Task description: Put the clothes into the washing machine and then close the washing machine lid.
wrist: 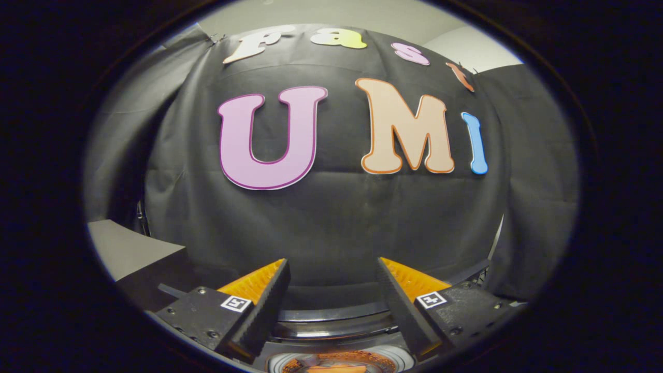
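Behind everything hangs the booth wall [331, 228], a matt black cloth with faint creases. Off to one side I see a plain pale grey tabletop [121, 248]. Below and between my jaws sits the washing machine [336, 324], its rim dark with a silvery band, and inside the drum shows orange [331, 365] against white.

Gripper [331, 274] held level, facing forward; fingers [267, 300] spread wide apart, nothing clamped between them.

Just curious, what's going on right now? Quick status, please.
Gripper open, holding nothing. Washing machine low between its fingers, something orange inside. Nothing in the way.
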`<control>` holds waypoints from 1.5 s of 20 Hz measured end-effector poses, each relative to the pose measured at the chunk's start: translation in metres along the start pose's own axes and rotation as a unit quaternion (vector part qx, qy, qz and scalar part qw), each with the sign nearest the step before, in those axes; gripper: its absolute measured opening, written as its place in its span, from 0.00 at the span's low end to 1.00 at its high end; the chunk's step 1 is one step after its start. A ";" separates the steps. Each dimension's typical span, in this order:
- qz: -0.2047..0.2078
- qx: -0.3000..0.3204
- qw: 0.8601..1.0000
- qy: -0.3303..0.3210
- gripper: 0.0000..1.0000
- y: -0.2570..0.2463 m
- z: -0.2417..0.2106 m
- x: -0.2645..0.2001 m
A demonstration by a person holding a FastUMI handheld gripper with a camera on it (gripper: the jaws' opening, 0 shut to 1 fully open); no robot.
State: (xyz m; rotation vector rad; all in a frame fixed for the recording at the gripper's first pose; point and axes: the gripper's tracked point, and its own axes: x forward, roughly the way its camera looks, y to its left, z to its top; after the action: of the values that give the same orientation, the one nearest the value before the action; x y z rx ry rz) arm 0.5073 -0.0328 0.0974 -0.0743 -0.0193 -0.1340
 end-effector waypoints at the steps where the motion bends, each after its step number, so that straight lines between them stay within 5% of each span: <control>1: 0.001 0.000 1.000 -0.004 1.00 0.000 0.001 -0.001; 24: 0.001 0.011 0.999 -0.045 0.99 0.000 0.005 -0.006; 30: -0.004 0.008 1.000 0.006 0.97 0.004 -0.011 -0.001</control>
State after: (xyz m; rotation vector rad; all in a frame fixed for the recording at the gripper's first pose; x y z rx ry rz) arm 0.5071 -0.0299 0.0863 -0.0567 -0.0090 -0.1430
